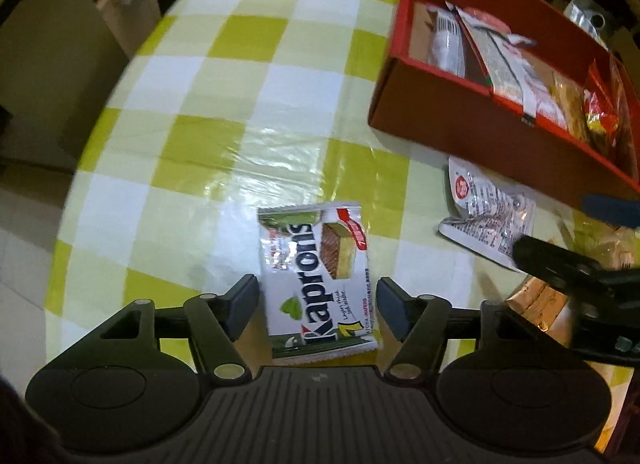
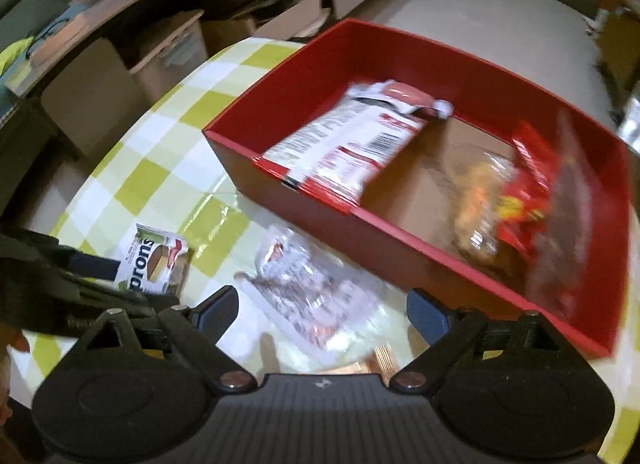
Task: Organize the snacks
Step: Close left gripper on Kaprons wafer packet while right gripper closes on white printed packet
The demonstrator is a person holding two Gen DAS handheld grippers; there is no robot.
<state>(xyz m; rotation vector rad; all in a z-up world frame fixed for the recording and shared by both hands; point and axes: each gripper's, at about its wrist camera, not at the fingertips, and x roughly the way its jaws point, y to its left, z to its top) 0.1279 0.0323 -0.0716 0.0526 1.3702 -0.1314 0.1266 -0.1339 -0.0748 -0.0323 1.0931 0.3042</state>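
A white and green Kaprons wafer packet (image 1: 316,276) lies flat on the checked tablecloth (image 1: 240,103). My left gripper (image 1: 318,304) stands open astride it, with a narrow gap at each pad. The packet also shows in the right wrist view (image 2: 154,260). My right gripper (image 2: 322,312) is open above a crinkled clear and white packet (image 2: 308,296), which lies beside the red box (image 2: 320,215). That packet (image 1: 488,215) and the red box (image 1: 440,123) also appear in the left wrist view. Inside the box are a white and red packet (image 2: 352,143), a clear bag of yellow snacks (image 2: 476,199) and a red packet (image 2: 528,191).
The round table's edge curves along the left. Beyond it, cardboard boxes (image 2: 92,99) stand on the floor. A brown wooden item (image 2: 384,364) lies under the right gripper. Its dark fingers (image 1: 560,268) reach in at the right of the left wrist view.
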